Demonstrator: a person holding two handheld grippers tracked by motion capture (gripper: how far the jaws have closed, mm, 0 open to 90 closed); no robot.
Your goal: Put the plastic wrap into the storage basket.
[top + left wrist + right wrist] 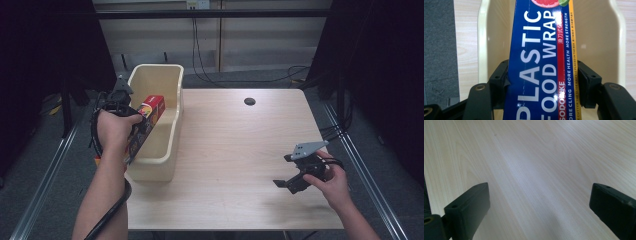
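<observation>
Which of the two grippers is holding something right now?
The left gripper, over the cream bin: its jaws clamp the plastic food wrap box. The right gripper is open above bare table.

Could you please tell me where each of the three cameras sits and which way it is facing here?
High view: above the person's side, looking forward and down at the table; both forearms, left gripper, right gripper.
Left gripper view: rides the left gripper, looking along its jaws clamping the plastic wrap box over the cream bin.
Right gripper view: rides the right gripper, facing bare tabletop between spread jaws.
Shared: high and left gripper views both show box and bin.
</observation>
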